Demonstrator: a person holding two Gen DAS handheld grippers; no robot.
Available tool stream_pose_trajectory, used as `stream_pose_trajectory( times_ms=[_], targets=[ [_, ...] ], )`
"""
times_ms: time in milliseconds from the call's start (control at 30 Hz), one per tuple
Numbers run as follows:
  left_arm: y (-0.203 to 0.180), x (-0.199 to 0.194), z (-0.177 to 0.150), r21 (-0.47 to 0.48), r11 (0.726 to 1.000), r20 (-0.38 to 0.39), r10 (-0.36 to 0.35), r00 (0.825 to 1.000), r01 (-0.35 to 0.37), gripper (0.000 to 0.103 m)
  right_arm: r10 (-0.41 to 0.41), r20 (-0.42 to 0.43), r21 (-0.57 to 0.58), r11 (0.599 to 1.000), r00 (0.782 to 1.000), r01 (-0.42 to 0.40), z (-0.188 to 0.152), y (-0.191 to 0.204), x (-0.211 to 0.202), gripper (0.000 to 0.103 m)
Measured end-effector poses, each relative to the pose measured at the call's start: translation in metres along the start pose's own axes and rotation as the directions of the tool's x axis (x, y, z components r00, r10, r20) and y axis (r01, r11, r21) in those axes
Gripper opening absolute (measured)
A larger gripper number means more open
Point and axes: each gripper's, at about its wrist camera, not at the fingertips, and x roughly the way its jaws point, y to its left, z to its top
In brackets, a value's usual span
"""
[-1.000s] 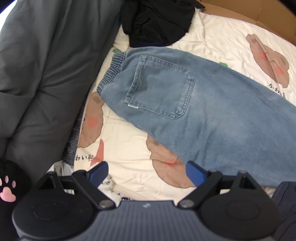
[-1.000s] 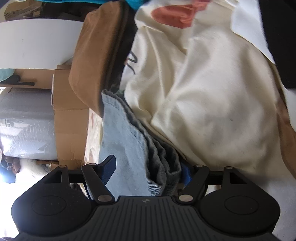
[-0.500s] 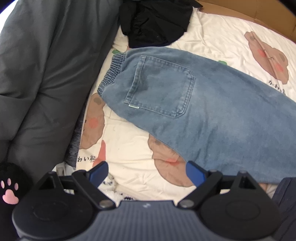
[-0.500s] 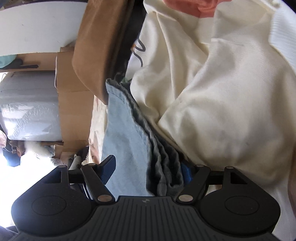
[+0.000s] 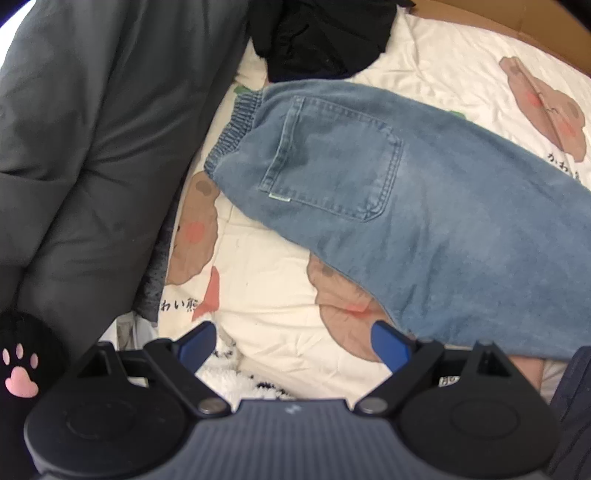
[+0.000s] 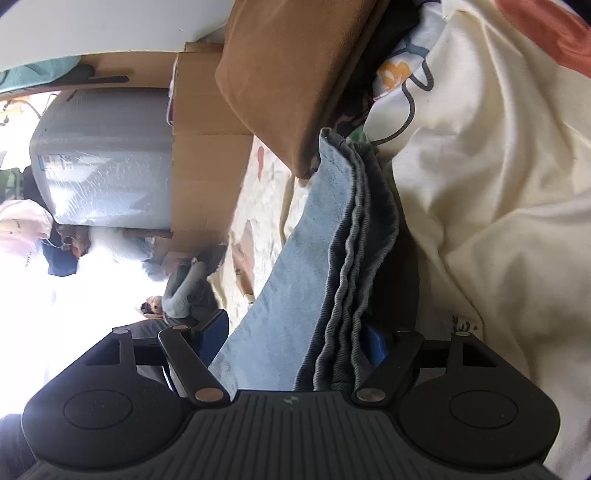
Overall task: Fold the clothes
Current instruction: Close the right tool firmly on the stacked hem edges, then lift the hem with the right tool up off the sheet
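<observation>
Right now my left claw hangs with its blue pads spread wide and nothing between them, just over the cream quilt printed with brown bears. At twelve o'clock from it the faded blue denim trousers lie flat across the quilt, elastic waistband at eleven o'clock, back pocket up, the legs running off toward three o'clock. A crumpled black garment touches the waistband at twelve o'clock. Along nine to eleven o'clock a thick grey padded duvet crowds the edge of the quilt. A black fuzzy thing with a pink paw print sits at eight o'clock, and something dark navy pokes in at four o'clock. A strip of brown cardboard borders the bed at one o'clock.

My right claw has a hem of that same blue denim running up between its pads; its jaws have just been opening, and I cannot tell whether the pads press the cloth. A tan cushion blocks the hem's far end at twelve o'clock, and a heap of cream cloth presses in from two to four o'clock. Cardboard boxes and a grey plastic-wrapped bundle stand at ten o'clock, with glaring light at nine.
</observation>
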Motion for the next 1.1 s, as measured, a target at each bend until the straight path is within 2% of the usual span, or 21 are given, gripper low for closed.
stream_pose_trajectory(
  times_ms=[167,300,433,500,533,567,633,967,1000,1067,1100],
  targets=[
    [-0.003,-0.001,-0.002,0.023,1.0,0.003,-0.009,1.0,0.009,0.092,-0.094,-0.006,0.019,0.995,0.996,0.094,0.014,-0.01,0.02,0.077],
    [-0.001,-0.002,-0.002,0.027,1.0,0.008,-0.011,1.0,0.01,0.092,-0.123,-0.014,0.041,0.992,0.992,0.123,0.027,-0.022,0.029,0.077],
    [0.004,0.0,-0.002,0.009,1.0,0.006,-0.006,1.0,0.006,0.092,-0.059,-0.046,0.034,0.998,0.997,0.06,0.038,-0.018,0.035,0.076],
    [0.004,0.002,-0.003,0.01,1.0,0.005,-0.004,1.0,0.004,0.092,-0.027,-0.062,0.03,0.999,0.998,0.029,0.044,-0.016,0.037,0.068],
    [0.005,0.003,-0.004,0.01,1.0,0.004,-0.003,1.0,0.003,0.092,-0.015,-0.085,0.013,1.0,0.996,0.016,0.046,-0.013,0.038,0.058],
    [0.005,0.004,-0.004,0.011,1.0,0.004,-0.002,1.0,0.002,0.092,-0.004,-0.108,-0.004,1.0,0.994,0.004,0.048,-0.009,0.038,0.053],
    [0.005,0.007,-0.006,0.009,1.0,-0.001,-0.001,1.0,0.001,0.092,0.004,-0.143,-0.031,0.999,0.99,-0.009,0.051,-0.004,0.038,0.053],
    [0.005,0.021,-0.013,0.003,1.0,-0.026,0.013,1.0,-0.013,0.092,-0.094,-0.214,-0.07,0.994,0.972,0.081,0.063,-0.014,0.059,0.052],
    [0.006,0.02,-0.013,-0.002,1.0,-0.024,0.011,1.0,-0.011,0.092,-0.103,-0.224,-0.086,0.993,0.969,0.085,0.063,-0.013,0.064,0.05],
    [0.009,0.02,-0.013,-0.018,1.0,-0.019,0.0,1.0,-0.001,0.092,-0.121,-0.24,-0.116,0.989,0.963,0.095,0.062,-0.011,0.07,0.018],
    [0.009,0.019,-0.012,-0.023,1.0,-0.014,-0.005,1.0,0.005,0.092,-0.13,-0.247,-0.13,0.986,0.96,0.1,0.062,-0.009,0.071,0.014]
  ],
)
